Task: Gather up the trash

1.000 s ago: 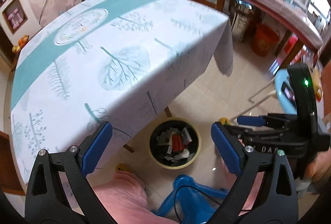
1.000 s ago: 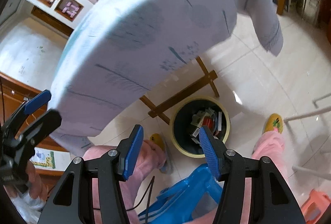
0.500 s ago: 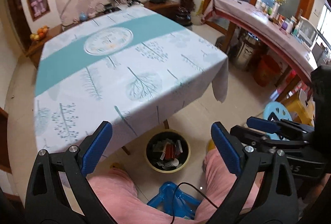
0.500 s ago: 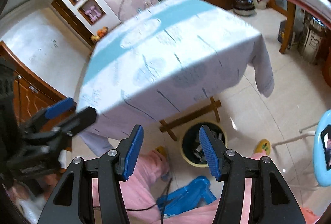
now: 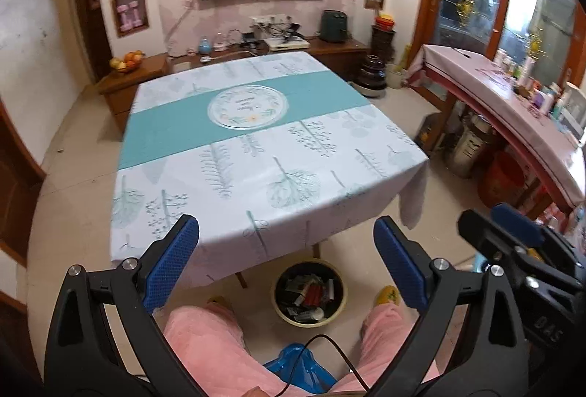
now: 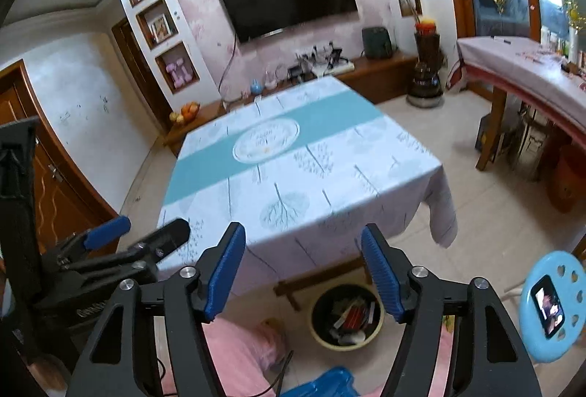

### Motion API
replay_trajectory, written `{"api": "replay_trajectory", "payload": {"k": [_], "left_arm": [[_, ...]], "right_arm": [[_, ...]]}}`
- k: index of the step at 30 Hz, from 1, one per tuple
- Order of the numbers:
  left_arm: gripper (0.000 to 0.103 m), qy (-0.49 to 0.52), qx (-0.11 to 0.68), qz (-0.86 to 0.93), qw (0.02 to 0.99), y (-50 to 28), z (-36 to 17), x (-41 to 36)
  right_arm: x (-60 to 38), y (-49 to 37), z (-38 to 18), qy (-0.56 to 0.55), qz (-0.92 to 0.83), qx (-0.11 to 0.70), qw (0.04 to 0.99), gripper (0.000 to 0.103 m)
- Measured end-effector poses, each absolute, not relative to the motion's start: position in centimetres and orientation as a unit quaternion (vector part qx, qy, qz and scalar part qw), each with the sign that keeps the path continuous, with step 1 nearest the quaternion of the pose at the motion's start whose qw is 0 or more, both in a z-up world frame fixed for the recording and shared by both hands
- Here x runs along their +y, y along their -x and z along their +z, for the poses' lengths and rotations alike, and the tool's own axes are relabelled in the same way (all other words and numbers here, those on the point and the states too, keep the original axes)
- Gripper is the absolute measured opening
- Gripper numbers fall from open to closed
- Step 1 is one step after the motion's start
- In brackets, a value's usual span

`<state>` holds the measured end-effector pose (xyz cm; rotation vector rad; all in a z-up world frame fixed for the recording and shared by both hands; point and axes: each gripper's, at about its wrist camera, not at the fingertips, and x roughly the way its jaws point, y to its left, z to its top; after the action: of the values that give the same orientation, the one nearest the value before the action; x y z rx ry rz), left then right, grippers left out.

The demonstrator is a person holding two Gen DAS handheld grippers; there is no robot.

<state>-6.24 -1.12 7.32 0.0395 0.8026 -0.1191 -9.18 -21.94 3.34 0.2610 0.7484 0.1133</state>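
A round cream-rimmed trash bin (image 5: 307,322) (image 6: 344,345) stands on the floor under the near edge of the table (image 5: 256,155) (image 6: 293,184). Wrappers and other trash (image 5: 311,292) (image 6: 351,316) lie inside it. The table's leaf-print cloth is bare. My left gripper (image 5: 287,250) is held high above the bin, open wide, with nothing between its blue pads. My right gripper (image 6: 303,265) hangs beside it at the same height; its jaws are opening and hold nothing. Each gripper shows in the other's view: right gripper (image 5: 512,232), left gripper (image 6: 135,239).
A person's legs in pink trousers (image 5: 205,334) and a blue plastic stool (image 5: 300,371) are just below me. A light blue stool with a phone on it (image 6: 553,309) stands at the right. A long cluttered side table (image 5: 512,111) and a red bucket (image 5: 501,177) line the right wall.
Both grippers have risen away from the bin, and the views have tilted up from the floor to the whole table and room. The right jaws stand wider than before.
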Motion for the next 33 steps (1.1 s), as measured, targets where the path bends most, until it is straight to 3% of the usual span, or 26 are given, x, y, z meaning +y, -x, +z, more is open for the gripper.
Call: {"api": "replay_trajectory", "payload": {"k": [33], "left_arm": [[0.095, -0.015, 0.386, -0.002, 0.922, 4.9, 7.2, -0.5]], "right_arm": [[-21.7, 8.5, 3.0, -0.086, 0.05, 0.358, 0.928, 0.068]]}}
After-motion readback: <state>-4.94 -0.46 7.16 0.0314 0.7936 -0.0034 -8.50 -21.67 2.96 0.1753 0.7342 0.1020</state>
